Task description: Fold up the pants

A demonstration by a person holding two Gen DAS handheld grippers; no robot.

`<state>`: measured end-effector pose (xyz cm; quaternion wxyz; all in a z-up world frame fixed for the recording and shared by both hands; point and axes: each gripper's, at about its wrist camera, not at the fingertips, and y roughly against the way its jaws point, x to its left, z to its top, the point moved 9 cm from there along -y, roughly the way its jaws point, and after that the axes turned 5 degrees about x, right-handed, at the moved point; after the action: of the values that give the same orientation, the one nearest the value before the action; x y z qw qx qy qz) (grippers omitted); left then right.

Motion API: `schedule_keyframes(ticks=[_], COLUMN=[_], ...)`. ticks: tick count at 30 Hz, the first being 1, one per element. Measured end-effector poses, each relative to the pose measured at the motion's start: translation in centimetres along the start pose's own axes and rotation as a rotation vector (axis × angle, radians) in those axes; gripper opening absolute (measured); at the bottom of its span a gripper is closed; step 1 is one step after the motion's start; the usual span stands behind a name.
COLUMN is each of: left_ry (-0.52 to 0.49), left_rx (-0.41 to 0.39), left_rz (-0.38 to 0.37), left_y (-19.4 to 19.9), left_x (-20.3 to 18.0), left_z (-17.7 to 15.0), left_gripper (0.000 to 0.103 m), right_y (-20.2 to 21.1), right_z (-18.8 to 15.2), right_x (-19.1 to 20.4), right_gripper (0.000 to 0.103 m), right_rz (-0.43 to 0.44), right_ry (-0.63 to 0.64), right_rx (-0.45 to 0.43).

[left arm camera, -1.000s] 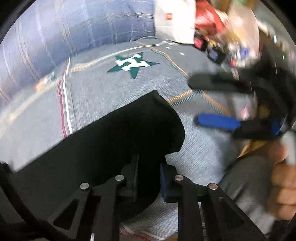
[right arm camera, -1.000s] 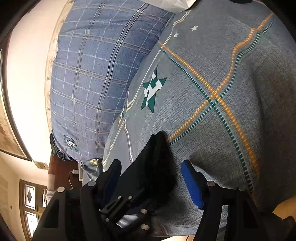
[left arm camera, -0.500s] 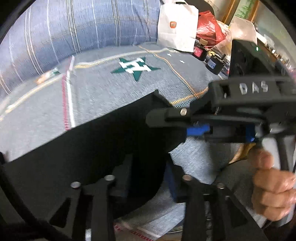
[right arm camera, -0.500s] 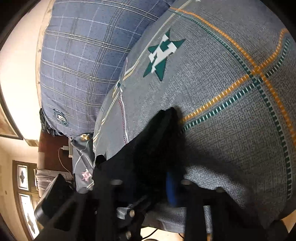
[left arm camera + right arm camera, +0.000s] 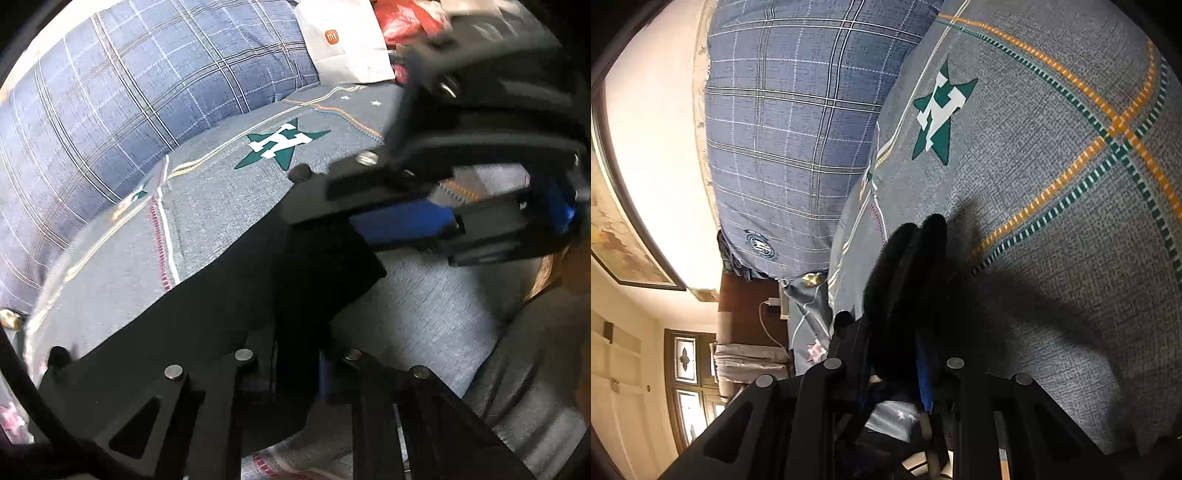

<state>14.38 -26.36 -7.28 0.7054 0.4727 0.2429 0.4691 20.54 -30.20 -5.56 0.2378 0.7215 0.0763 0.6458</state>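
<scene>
**Both grippers on the black pants at the near edge of the bed**

You hold two grippers over a bed [image 5: 1052, 258] covered in grey fabric with orange and green stripes and a green star emblem [image 5: 282, 144]. A blue plaid pillow [image 5: 129, 122] sits at the far side, and a white paper bag [image 5: 343, 40] stands beyond it.

The black pants [image 5: 221, 295] lie on the bed close to you, spread as a dark flat panel with one corner reaching toward the star.

Your left gripper [image 5: 295, 365] points steeply down. Its fingers are closing, drawn narrow, with black cloth between them at the near edge of the pants.

Your right gripper [image 5: 892, 365], seen from the left wrist camera as a dark blurred shape with blue pads over the far corner, has its fingers narrow and pinched on a bunched double ridge of the cloth, which stands up in its own view.

The fabric looks soft, light and limp, so it will likely sag and drape wherever it is unsupported. It seems matte, not slippery. Judging by this, a hold on the doubled edge or a hem is firmer than one on a single layer. Grips kept well apart would help the panel stay flat as you fold.
</scene>
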Motion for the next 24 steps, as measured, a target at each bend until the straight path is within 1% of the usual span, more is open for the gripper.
schedule_keyframes(ticks=[1, 2, 3, 4, 5, 6, 8, 9, 12, 15, 18, 20, 21, 22, 23, 24], left_ry=[0.023, 0.059, 0.084, 0.113, 0.126, 0.144, 0.172, 0.187, 0.212, 0.248, 0.259, 0.267, 0.280, 0.297, 0.312, 0.333], left_rx=[-0.004, -0.005, -0.002, -0.002, -0.003, -0.005, -0.005, 0.000, -0.004, -0.012, -0.019, -0.022, -0.026, -0.034, -0.041, -0.051], left_rz=[-0.032, -0.075, -0.102, -0.129, -0.141, -0.159, -0.193, -0.218, -0.237, -0.267, -0.277, -0.276, -0.280, -0.282, -0.286, -0.294], left_y=[0.2, 0.5, 0.7, 0.8, 0.9, 1.1, 1.4, 1.3, 1.5, 1.9, 2.1, 2.3, 2.6, 3.0, 3.2, 3.6], left_x=[0.3, 0.9, 1.3, 1.8, 2.0, 2.3, 2.5, 2.5, 2.2, 2.6, 2.9, 3.3, 3.6, 4.0, 4.5, 5.1], left_z=[0.0, -0.1, -0.2, -0.4, -0.6, -0.8, -1.2, -1.3, -1.6, -1.4, -1.5, -1.7, -1.8, -2.0, -1.9, -2.1], left_gripper=[0.016, 0.016, 0.016, 0.016, 0.015, 0.015, 0.015, 0.015, 0.015, 0.015, 0.015, 0.015, 0.015, 0.015, 0.015, 0.015], right_y=[0.2, 0.5, 1.0, 1.4, 1.7, 1.8, 1.9, 1.8, 1.1, 1.1, 0.8, 0.1, -0.2, -0.7, -1.1, -1.5], right_z=[0.1, 0.3, 0.4, 0.6, 0.7, 0.9, 1.0, 1.0, 0.9, 0.8, 0.7, 0.7, 0.8, 0.8, 0.8, 0.9], right_x=[0.0, 0.0, -0.1, -0.1, -0.1, -0.4, -0.7, -0.6, -0.5, 0.6, 1.3, 2.0, 2.5, 3.2, 3.8, 4.4], right_gripper=[0.025, 0.026, 0.027, 0.039, 0.065, 0.074, 0.075, 0.075, 0.075, 0.075, 0.067, 0.044, 0.037, 0.027, 0.019, 0.017], right_rz=[-0.005, -0.011, -0.011, -0.003, -0.003, -0.028, -0.053, -0.040, -0.051, -0.045, -0.048, -0.027, -0.007, 0.000, -0.025, -0.053], right_ry=[-0.001, -0.002, -0.001, -0.001, -0.002, -0.008, -0.014, -0.012, -0.001, 0.057, 0.095, 0.098, 0.097, 0.100, 0.106, 0.123], right_rx=[-0.011, -0.032, -0.044, -0.058, -0.064, -0.083, -0.089, -0.078, -0.059, -0.065, -0.054, -0.031, -0.019, -0.002, 0.005, 0.008])
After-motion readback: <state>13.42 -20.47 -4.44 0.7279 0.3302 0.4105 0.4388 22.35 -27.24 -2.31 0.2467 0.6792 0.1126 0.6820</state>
